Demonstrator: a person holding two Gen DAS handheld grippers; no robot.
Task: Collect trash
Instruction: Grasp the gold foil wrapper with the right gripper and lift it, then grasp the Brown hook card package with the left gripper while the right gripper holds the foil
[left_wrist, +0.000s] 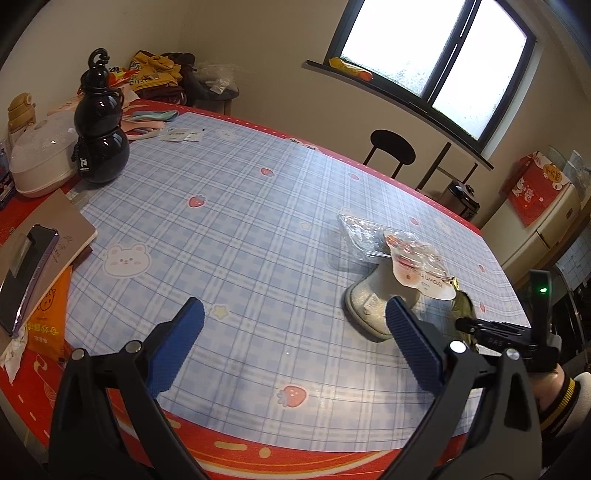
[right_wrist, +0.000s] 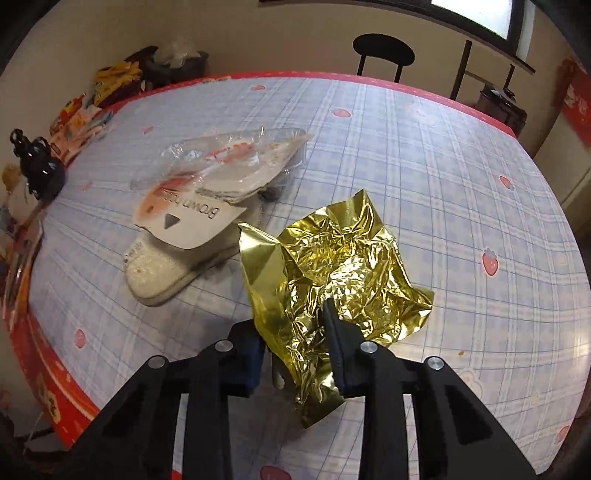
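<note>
While the right gripper (right_wrist: 295, 343) has its jaws pinched on a crumpled gold foil wrapper (right_wrist: 332, 266), lifted off or just above the checked tablecloth (right_wrist: 443, 184), the left gripper (left_wrist: 295, 332) hangs with its jaws spread wide and nothing between them, so the collecting looks barely begun. One piece is in hand; still lying on the cloth, close to the foil, are a clear plastic blister pack with its printed card (right_wrist: 221, 173), resting on a white glittery slipper-like object (right_wrist: 166, 266). No bin or bag for the trash is plainly visible. Well apart, at the table's far side, stand a black gourd-shaped bottle (left_wrist: 99, 129), a white lidded container (left_wrist: 40, 155) and a phone on a notebook (left_wrist: 26, 273); none blocks the way to the packaging.
</note>
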